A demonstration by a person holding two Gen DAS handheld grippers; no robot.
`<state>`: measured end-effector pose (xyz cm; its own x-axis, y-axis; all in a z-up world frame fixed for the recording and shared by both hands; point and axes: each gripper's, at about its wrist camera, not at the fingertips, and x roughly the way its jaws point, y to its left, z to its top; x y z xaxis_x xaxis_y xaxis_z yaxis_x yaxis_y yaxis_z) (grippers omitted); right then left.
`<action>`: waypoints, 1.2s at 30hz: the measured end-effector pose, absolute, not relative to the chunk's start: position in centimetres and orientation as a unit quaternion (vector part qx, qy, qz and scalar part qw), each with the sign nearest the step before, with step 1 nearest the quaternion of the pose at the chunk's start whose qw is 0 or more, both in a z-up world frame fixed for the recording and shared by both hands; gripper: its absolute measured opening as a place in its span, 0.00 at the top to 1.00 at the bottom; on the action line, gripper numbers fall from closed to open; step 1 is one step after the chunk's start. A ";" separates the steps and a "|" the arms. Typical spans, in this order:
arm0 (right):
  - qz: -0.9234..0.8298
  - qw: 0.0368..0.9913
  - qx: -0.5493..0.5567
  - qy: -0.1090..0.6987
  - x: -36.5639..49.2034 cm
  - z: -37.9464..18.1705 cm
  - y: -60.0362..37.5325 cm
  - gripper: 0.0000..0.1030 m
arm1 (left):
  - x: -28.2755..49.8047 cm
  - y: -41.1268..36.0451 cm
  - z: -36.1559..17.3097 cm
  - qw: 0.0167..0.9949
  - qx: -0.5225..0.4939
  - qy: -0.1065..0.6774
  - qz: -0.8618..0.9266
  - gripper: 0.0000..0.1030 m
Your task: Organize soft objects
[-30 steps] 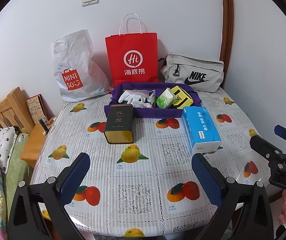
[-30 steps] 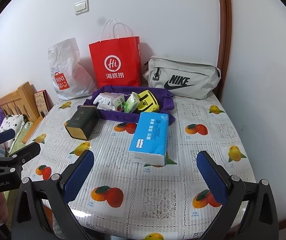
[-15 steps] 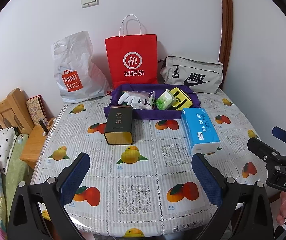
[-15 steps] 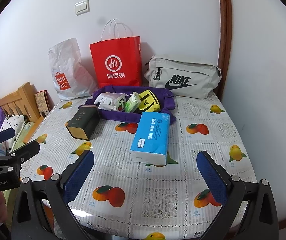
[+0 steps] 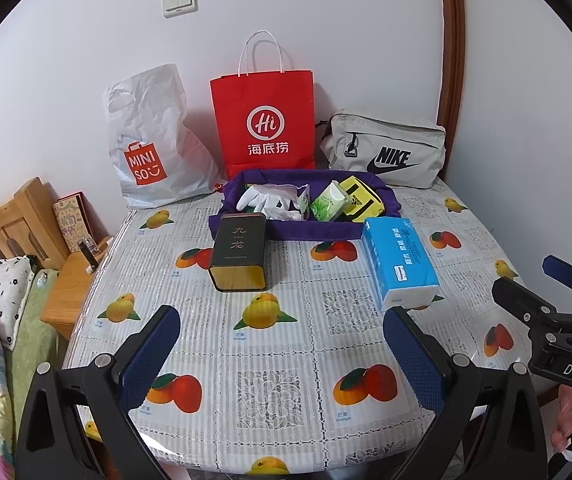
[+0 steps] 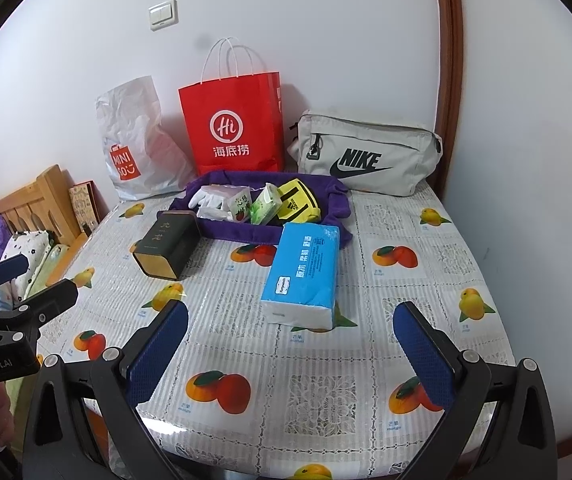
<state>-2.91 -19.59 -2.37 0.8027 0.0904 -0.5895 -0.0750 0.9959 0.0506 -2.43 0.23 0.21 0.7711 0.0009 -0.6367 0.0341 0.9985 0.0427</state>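
Both the left gripper (image 5: 281,352) and right gripper (image 6: 292,350) stay spread wide and empty, having edged slightly nearer the blue tissue pack (image 6: 302,273) than a second ago.

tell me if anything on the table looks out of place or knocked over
The dark rectangular tea tin lies on its side against the front of the purple cloth tray, gold end facing the camera. The blue soft tissue pack sits loose outside the tray's front right corner. Nothing looks spilled or damaged.
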 end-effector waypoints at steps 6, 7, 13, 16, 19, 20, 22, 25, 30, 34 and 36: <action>0.042 0.950 0.012 0.311 -3.0 -2.3 -19.6 0.02 | -2.5 0.2 0.2 0.941 0.026 0.337 -0.009 0.01; 0.042 0.950 0.012 0.310 -3.0 -2.3 -19.6 0.02 | -2.5 0.2 0.2 0.941 0.026 0.338 -0.009 0.01; 0.043 0.950 0.012 0.310 -3.0 -2.3 -19.6 0.02 | -2.5 0.2 0.3 0.941 0.027 0.337 -0.010 0.01; 0.043 0.950 0.012 0.310 -3.0 -2.2 -19.6 0.02 | -2.5 0.2 0.4 0.941 0.025 0.339 -0.009 0.01; 0.042 0.950 0.012 0.309 -3.1 -2.2 -19.6 0.02 | -2.5 0.3 0.5 0.941 0.026 0.337 -0.007 0.01; 0.042 0.950 0.012 0.309 -3.1 -2.2 -19.6 0.02 | -2.5 0.3 0.5 0.941 0.025 0.337 -0.008 0.01; 0.043 0.950 0.012 0.309 -3.1 -2.2 -19.6 0.02 | -2.5 0.3 0.4 0.941 0.026 0.337 -0.007 0.01; 0.043 0.950 0.011 0.309 -3.1 -2.2 -19.6 0.02 | -2.5 0.4 0.5 0.941 0.026 0.337 -0.007 0.01; 0.042 0.950 0.011 0.308 -3.1 -2.2 -19.6 0.02 | -2.5 0.4 0.5 0.941 0.024 0.337 -0.007 0.01; 0.043 0.950 0.011 0.308 -3.1 -2.2 -19.6 0.02 | -2.5 0.4 0.6 0.942 0.027 0.335 -0.007 0.01; 0.043 0.950 0.010 0.308 -3.2 -2.2 -19.6 0.02 | -2.5 0.5 0.7 0.942 0.026 0.333 -0.008 0.01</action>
